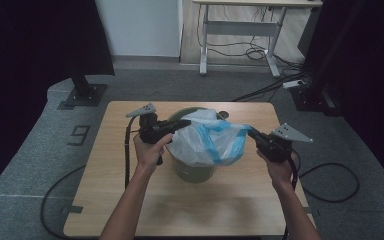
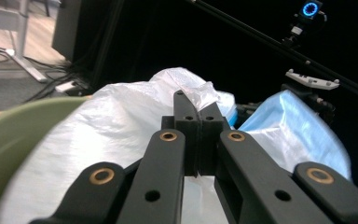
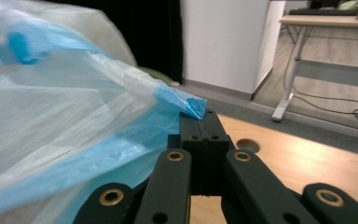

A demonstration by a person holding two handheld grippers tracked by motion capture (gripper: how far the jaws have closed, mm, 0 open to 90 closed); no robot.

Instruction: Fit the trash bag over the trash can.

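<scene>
Round olive-green plastic bin (image 1: 192,167) stands mid-table (image 1: 130,200), nearer the far edge. Thin white-and-blue plastic liner bag (image 1: 207,142) sits in its mouth, top bunched above the rim. Left gripper (image 1: 184,123) clenched on the bag's white edge; right gripper (image 1: 252,133) clenched on its blue edge. Judged: bag seated, edges gripped; drawing it clear or tying remains.

1 bag (image 1: 207,140), 1 bin (image 1: 194,170), 2 grippers
</scene>
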